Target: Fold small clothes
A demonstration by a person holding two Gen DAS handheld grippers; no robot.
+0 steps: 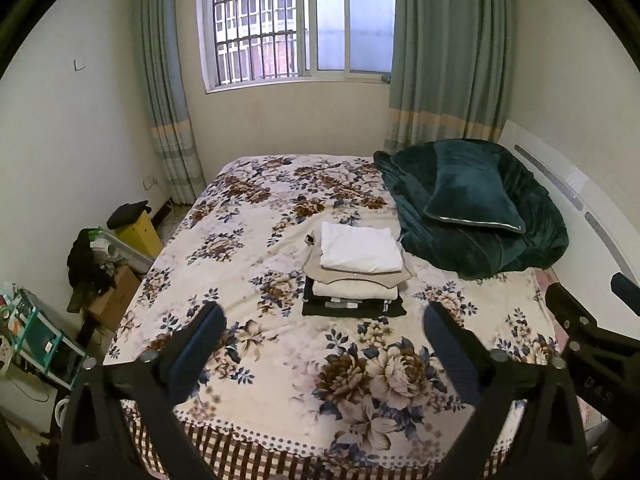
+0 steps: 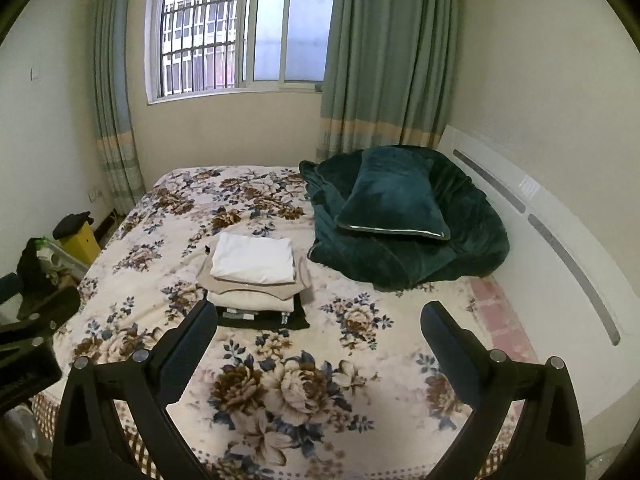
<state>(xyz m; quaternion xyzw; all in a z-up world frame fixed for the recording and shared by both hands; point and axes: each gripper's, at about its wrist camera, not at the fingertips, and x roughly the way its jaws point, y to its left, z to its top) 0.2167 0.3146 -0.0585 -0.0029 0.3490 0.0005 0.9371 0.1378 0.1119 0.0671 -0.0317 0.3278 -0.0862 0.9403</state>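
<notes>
A stack of folded clothes (image 1: 354,276) lies mid-bed on the floral bedspread (image 1: 256,248): a white piece (image 1: 360,248) on top, beige and cream layers under it, black ones at the bottom. The same stack (image 2: 256,280) shows in the right wrist view, its white top piece (image 2: 254,258) square and flat. My left gripper (image 1: 324,320) hangs open above the near end of the bed, short of the stack, nothing between its fingers. My right gripper (image 2: 320,320) is open too, just right of the stack and nearer the foot. The right gripper's body (image 1: 592,328) shows at the left view's right edge.
A dark green blanket (image 1: 480,232) with a matching pillow (image 1: 472,192) is heaped at the bed's far right by the white headboard (image 1: 580,200). Boxes, a yellow bin (image 1: 138,234) and clutter fill the floor left of the bed. Window and curtains stand behind.
</notes>
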